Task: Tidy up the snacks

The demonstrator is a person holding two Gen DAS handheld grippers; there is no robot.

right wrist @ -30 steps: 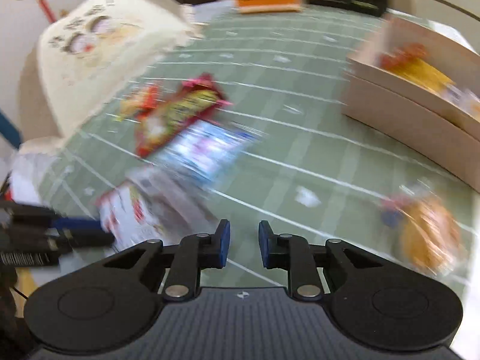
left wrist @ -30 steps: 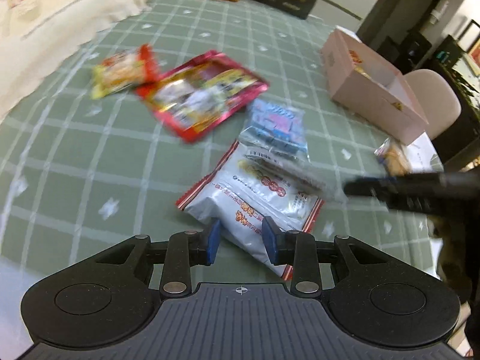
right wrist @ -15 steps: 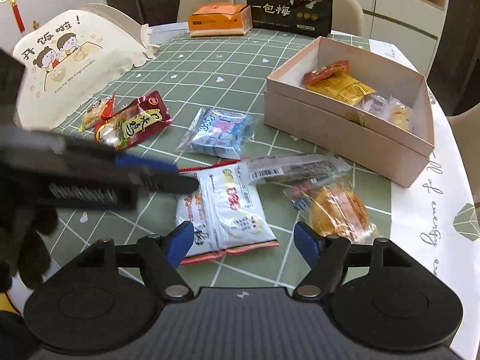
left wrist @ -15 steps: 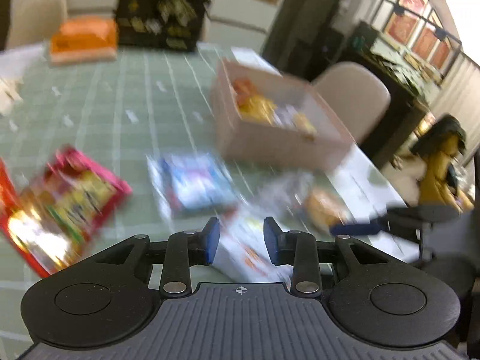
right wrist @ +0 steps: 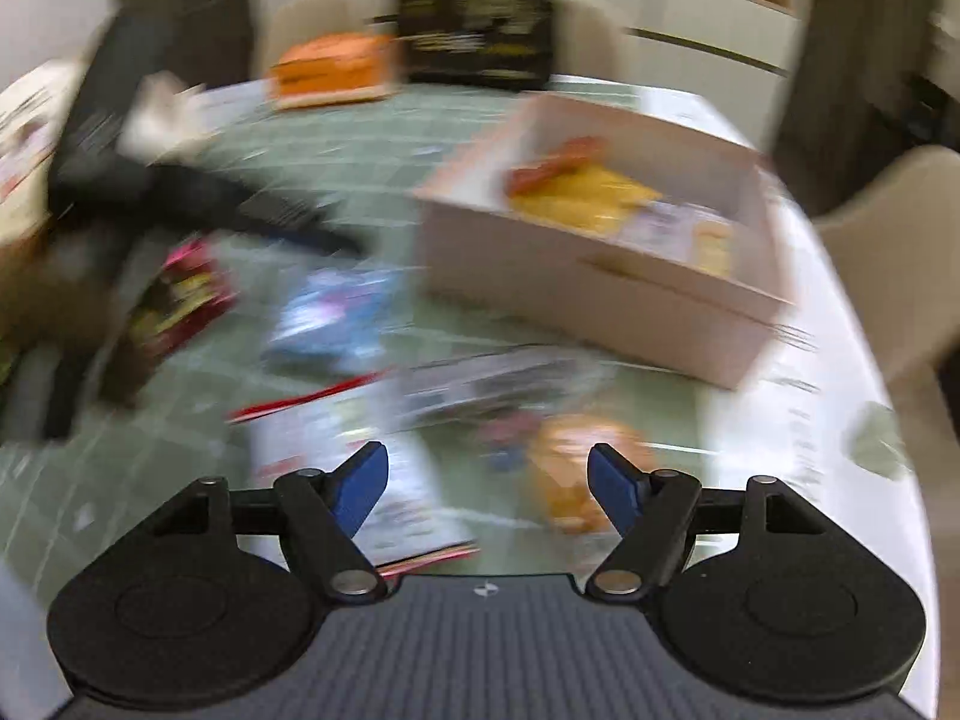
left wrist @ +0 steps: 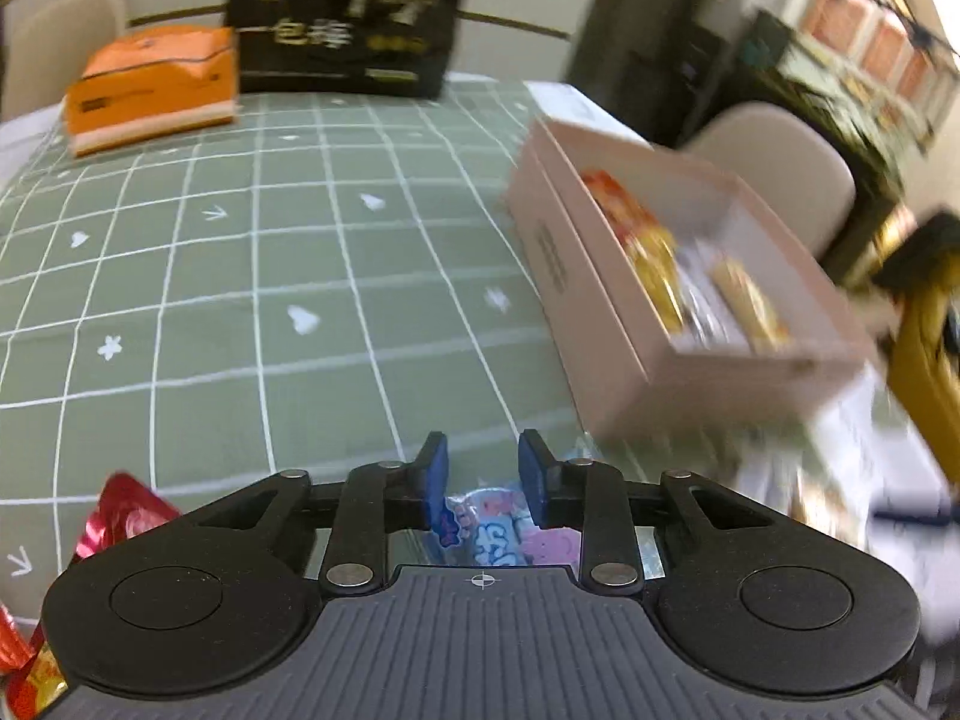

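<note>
Near the pink box (right wrist: 600, 276), the right gripper (right wrist: 487, 489) hovers with fingers spread wide over a round pastry packet (right wrist: 576, 468), likely light, crinkly and crushable, best pinched at its sealed edge; the left gripper (left wrist: 483, 474) shows a narrow gap.

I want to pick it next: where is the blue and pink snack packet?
In the left wrist view, the blue and pink snack packet lies under the left claw, left of the pink box.

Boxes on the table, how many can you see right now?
3: the open pink box of snacks on the right side, the orange box at the far end, and the black box beside it. Blur may hide others.
</note>
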